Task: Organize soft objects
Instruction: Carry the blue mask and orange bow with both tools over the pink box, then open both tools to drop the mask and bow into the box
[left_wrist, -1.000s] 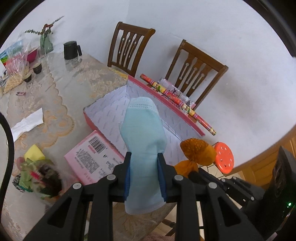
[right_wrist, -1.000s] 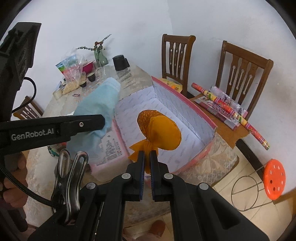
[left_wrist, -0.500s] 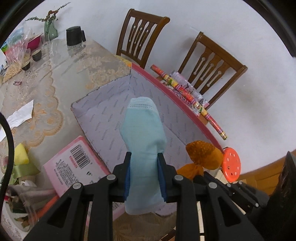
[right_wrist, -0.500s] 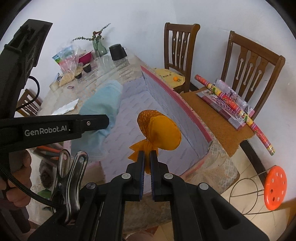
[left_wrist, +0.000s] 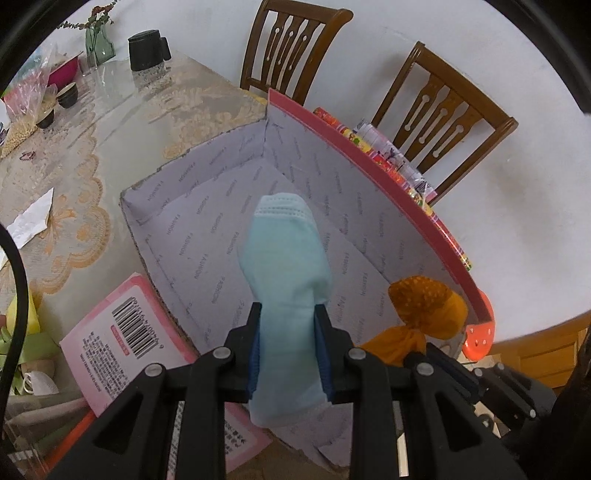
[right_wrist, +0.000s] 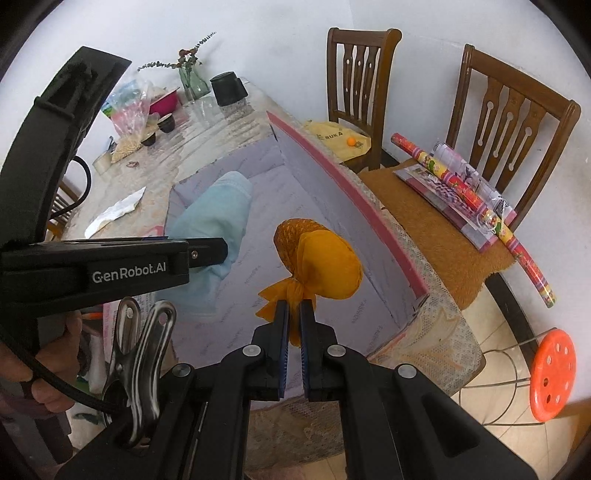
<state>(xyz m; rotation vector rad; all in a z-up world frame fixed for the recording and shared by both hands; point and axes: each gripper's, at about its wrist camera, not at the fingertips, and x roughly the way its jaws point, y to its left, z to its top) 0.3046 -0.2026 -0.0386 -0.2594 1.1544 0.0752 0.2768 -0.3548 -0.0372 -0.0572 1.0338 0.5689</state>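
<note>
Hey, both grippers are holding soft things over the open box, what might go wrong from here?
1. The right gripper pinches the orange bundle only by its knotted tail, so the round part could swing or slip out.
2. That bundle hangs close to the pink-edged box wall; released there, it may catch the rim or land outside.
3. The left gripper holds the blue cloth near its middle; its loose ends may drape over the box edge.

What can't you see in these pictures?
- Left view: the blue cloth hides part of the box floor.
- Left view: the label print is too small to read.
- Right view: what the orange bundle wraps is hidden by its fabric.
</note>
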